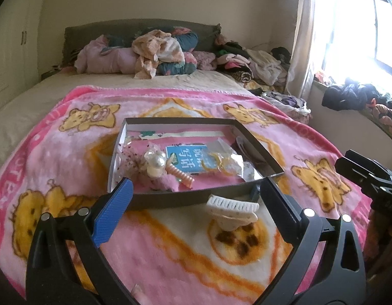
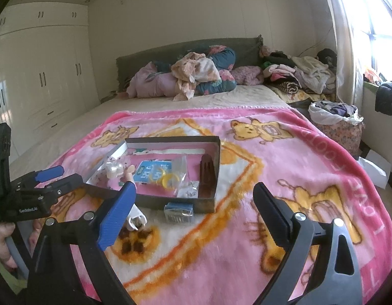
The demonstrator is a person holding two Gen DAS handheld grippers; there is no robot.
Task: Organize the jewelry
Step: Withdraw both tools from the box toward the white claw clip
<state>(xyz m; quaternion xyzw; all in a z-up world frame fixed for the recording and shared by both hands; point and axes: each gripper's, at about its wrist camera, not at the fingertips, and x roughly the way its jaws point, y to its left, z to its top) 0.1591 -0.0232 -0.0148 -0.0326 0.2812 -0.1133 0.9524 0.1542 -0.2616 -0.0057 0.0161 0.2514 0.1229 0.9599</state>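
On the pink blanket point(image 1: 68, 152) I see the grey box point(image 1: 170, 199) holding jewelry; a white hair clip point(image 1: 232, 209) lies just before its near wall. My left gripper point(image 1: 196, 198) gapes wide around the clip, untouched. My right gripper point(image 2: 193, 203) is spread too, holding nothing, both tilted downward.

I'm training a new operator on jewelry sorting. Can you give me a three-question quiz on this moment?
1. True or false: the white hair claw lies inside the box.
2. Which lies inside the box? A) brown hair clip B) white hair claw C) small blue case
3. Fill in: both the left gripper and the right gripper are ____, holding nothing.

Key: 1 false, it lies on the pink blanket before the box; 2 A; 3 open.
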